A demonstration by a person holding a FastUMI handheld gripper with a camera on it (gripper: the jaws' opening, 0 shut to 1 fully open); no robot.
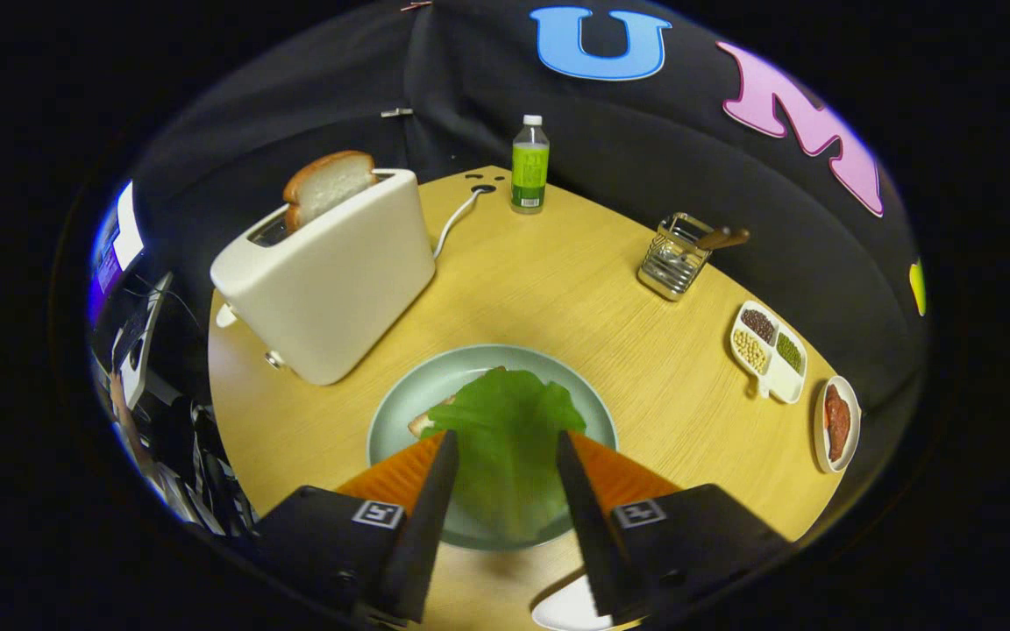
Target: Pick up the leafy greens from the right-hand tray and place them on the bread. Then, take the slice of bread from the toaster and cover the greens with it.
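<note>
I see the leafy greens (509, 438) lying across the bread (424, 422) on the green plate (400, 399), right between my fingers. The leaf covers nearly all of that bread; only a crusty corner pokes out on the toaster side, and the leaf's near end runs down between the fingers toward the plate's near rim. My claw (507, 449) is spread wide and released, each finger (430, 499) standing clear to one side of the leaf, gripping nothing that I can make out.

Beyond the plate, to the left, the white toaster (330, 280) stands on the bench (549, 280) with a slice of bread (328, 186) sticking up from its slot, lower half hidden inside. Its cord (457, 219) runs back toward a bottle (529, 166). Off to the right sit a wire caddy (676, 256), a divided dish of beans (768, 350) and a small tray (836, 422) at the bench edge, its contents reddish and hard to identify. A white thing (571, 609) under my right finger is cut off.
</note>
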